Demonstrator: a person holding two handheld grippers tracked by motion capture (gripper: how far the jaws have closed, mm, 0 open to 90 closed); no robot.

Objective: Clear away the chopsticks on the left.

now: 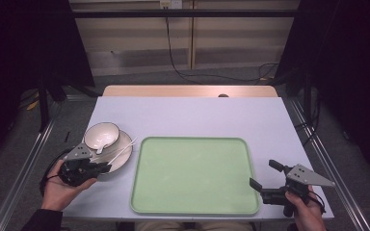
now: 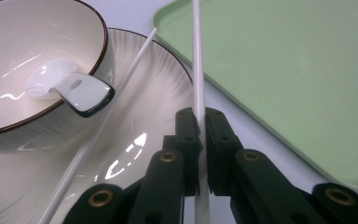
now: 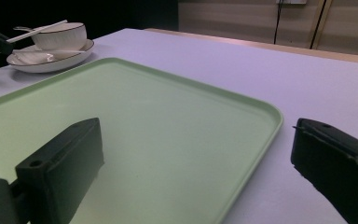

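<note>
A white bowl [image 1: 102,134] with a dark rim stands on a cream plate [image 1: 125,156] at the table's left, and a white spoon [image 2: 70,86] rests inside the bowl [image 2: 9,56]. My left gripper [image 2: 199,116] is shut on one white chopstick [image 2: 196,56], which points away over the plate's edge toward the green tray [image 2: 284,70]. The second chopstick [image 2: 121,88] lies slanted across the plate [image 2: 158,79]. In the high view the left gripper [image 1: 107,167] sits at the plate's near side. My right gripper [image 1: 262,173] stands open and holds nothing at the tray's [image 1: 192,173] right near corner.
The tray [image 3: 144,121] has nothing on it and fills the middle of the pale table [image 1: 192,115]. In the right gripper view the bowl and plate [image 3: 51,58] show far off at the upper left. Metal rails run along both sides of the table.
</note>
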